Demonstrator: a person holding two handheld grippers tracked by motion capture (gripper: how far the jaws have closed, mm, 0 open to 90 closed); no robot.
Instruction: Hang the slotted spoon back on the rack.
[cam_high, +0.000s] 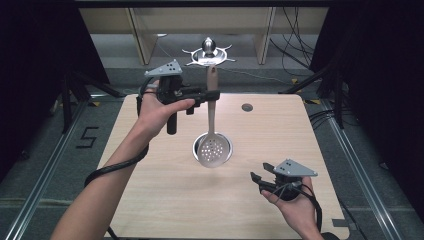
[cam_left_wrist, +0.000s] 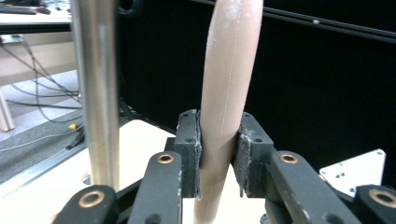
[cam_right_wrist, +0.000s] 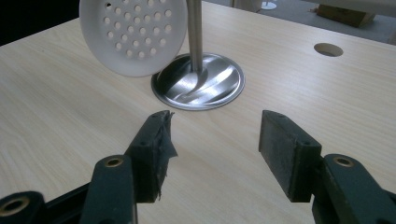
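A skimmer with a perforated white head (cam_high: 212, 151) and a long beige handle (cam_left_wrist: 229, 70) hangs upright over the table's middle. My left gripper (cam_high: 212, 95) is shut on that handle about halfway up, with the pads (cam_left_wrist: 189, 149) pressing on both sides. The skimmer head (cam_right_wrist: 133, 32) floats just above the round steel base (cam_right_wrist: 210, 84) of a stand. The stand's pole (cam_left_wrist: 95, 93) rises right beside the handle. A chrome knob with spoke-like hooks (cam_high: 209, 50) sits above the handle's top end. My right gripper (cam_high: 260, 172) rests low at the front right, open, nothing between its jaws (cam_right_wrist: 215, 140).
The light wooden table (cam_high: 150, 200) has a small round hole (cam_high: 247, 107) at the back right. Black curtains flank both sides. Cables and shelf legs lie on the floor beyond the far edge.
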